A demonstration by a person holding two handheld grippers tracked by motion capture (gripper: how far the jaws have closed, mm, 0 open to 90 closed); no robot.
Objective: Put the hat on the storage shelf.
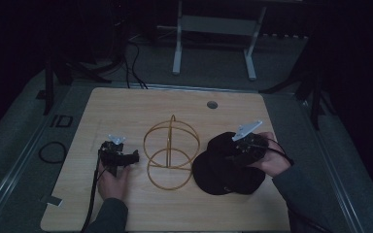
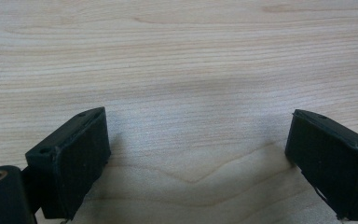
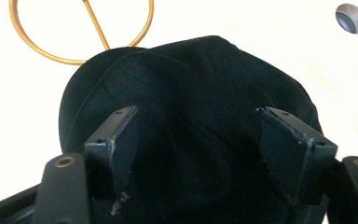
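A black cap lies on the right side of the wooden table, brim toward the middle. My right gripper hovers low over its crown. In the right gripper view the jaws stand wide apart, open, with the cap's dark cloth spread between and below them; contact with the cloth cannot be told. A gold wire stand, made of two rings and an upright hoop, sits at the table's centre, and part of it, the gold wire stand, appears beyond the cap. My left gripper rests left of the stand, open over bare wood.
A round cable hole is set in the table's far side, also seen as the hole. A white frame leg stands on the floor behind. A cable loop lies on the floor at left.
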